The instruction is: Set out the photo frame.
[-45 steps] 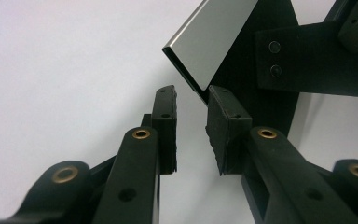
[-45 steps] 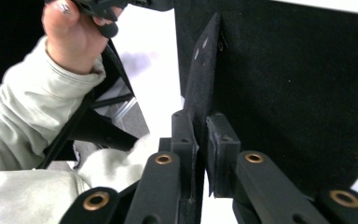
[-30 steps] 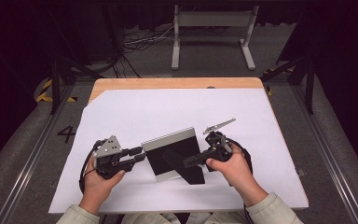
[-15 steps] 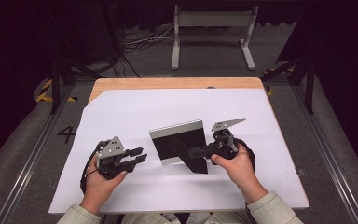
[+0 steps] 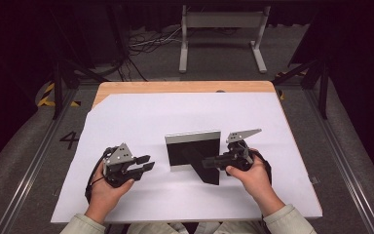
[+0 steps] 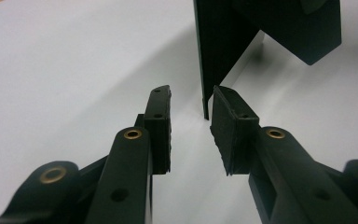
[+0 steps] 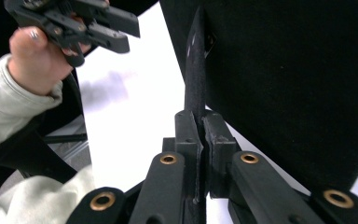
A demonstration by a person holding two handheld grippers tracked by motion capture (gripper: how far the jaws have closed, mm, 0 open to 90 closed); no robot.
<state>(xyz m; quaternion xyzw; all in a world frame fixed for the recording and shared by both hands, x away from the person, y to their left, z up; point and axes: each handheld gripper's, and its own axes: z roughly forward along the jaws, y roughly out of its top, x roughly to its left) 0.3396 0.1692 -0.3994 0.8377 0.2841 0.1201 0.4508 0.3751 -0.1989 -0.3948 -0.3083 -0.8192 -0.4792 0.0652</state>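
Note:
A picture frame (image 5: 193,148) stands upright on the white sheet, its black back toward me and a silver edge along its top. Its black back strut (image 5: 209,173) sticks out toward me. My right gripper (image 5: 205,162) is shut on that strut; in the right gripper view the pads (image 7: 189,130) clamp the thin strut (image 7: 196,70) beside the frame back (image 7: 298,70). These jaws have just eased open slightly, with the strut still between them. My left gripper (image 5: 148,163) is open and holds nothing, a short way left of the frame. Its jaws (image 6: 191,100) point at the frame's edge (image 6: 219,46).
The white sheet (image 5: 175,112) covers most of a wooden table (image 5: 175,87). Beyond the table a grey metal stand (image 5: 221,29) and cables lie on the dark floor. Metal rails run along both sides. The other hand and left gripper (image 7: 121,28) appear in the right gripper view.
The frame has turned from a slant to square with the table and shifted right, away from the left gripper. The right gripper moved with it; the left hand stayed put.

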